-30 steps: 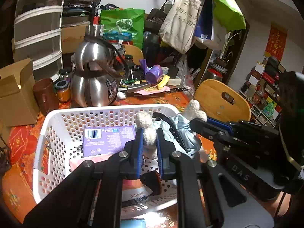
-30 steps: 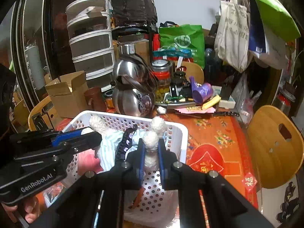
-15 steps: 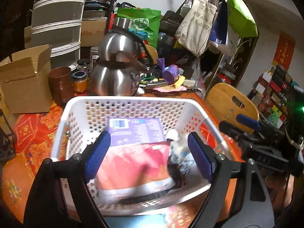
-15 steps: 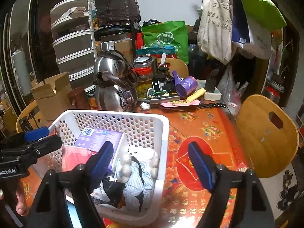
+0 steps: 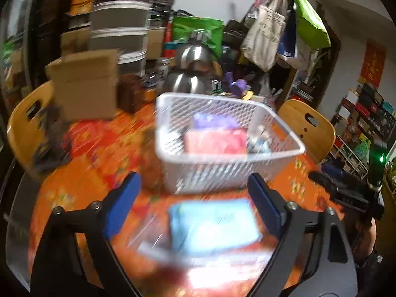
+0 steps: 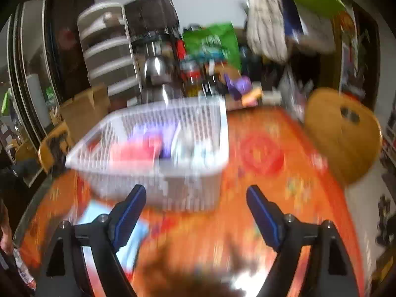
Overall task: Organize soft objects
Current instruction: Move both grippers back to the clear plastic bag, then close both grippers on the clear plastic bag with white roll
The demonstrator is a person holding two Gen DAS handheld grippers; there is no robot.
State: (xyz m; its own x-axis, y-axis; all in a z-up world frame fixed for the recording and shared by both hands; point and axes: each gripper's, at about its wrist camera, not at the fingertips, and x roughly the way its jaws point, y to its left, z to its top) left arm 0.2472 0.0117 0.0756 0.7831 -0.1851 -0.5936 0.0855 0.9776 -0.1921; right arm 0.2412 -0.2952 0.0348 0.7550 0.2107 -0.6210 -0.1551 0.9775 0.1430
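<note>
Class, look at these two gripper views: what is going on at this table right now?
A person with a gripper in each hand is sorting soft things into a white basket on the orange-clothed table. The left gripper and right gripper both hold nothing, their jaws opening wide. The basket already holds a pink pack, a purple pack and something pale at its right side. A light blue pack lies on the table in front of the basket. Both views are blurred.

Left gripper (image 5: 194,205): matte black angular arms, blue pads on the fingers (image 5: 122,204), silver screw heads at the joints. Right gripper (image 6: 196,214): identically built. Markings are blurred and unreadable.
</note>
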